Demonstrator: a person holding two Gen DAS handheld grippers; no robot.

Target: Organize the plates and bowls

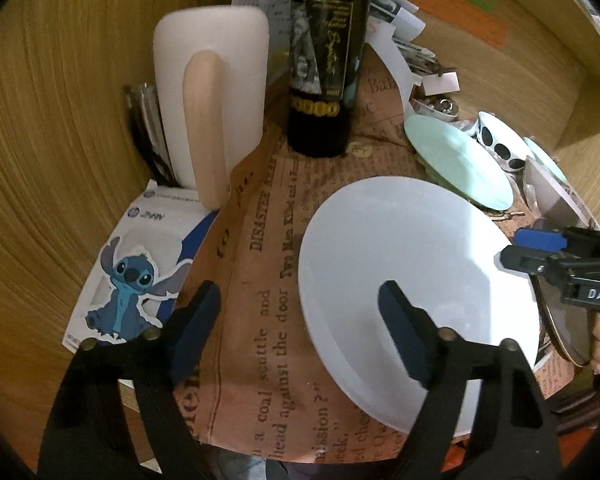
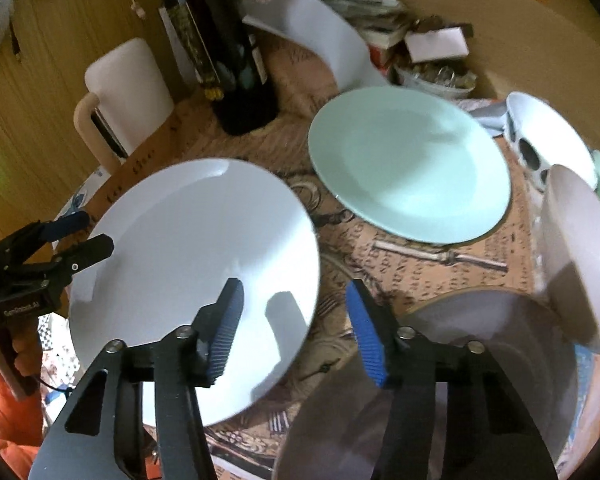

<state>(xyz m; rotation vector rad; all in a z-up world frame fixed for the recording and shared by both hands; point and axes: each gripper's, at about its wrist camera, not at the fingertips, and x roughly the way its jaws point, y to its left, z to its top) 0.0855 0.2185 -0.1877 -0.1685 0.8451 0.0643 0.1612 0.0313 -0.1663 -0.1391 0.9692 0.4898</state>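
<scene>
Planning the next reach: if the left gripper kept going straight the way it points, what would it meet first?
Probably the left rim of the white plate, or the newsprint tablecloth beside it; the left gripper straddles that edge, open. Depth is unclear.

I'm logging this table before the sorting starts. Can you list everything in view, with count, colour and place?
white plate: 1, white, near left on the table
mint plate: 1, pale green, behind and right of the white plate
grey plate: 1, grey, near right
spotted bowl: 1, white with black dots, far right
pinkish dish: 1, pale pink-grey, tilted at the right edge
wine bottle: 1, dark, upright at the back
white jug: 1, white with beige handle, back left
cartoon sticker card: 1, blue and white, left edge
newsprint tablecloth: 1, brown, printed
left gripper: open, straddling the white plate's left rim
right gripper: open, straddling the white plate's right rim
</scene>
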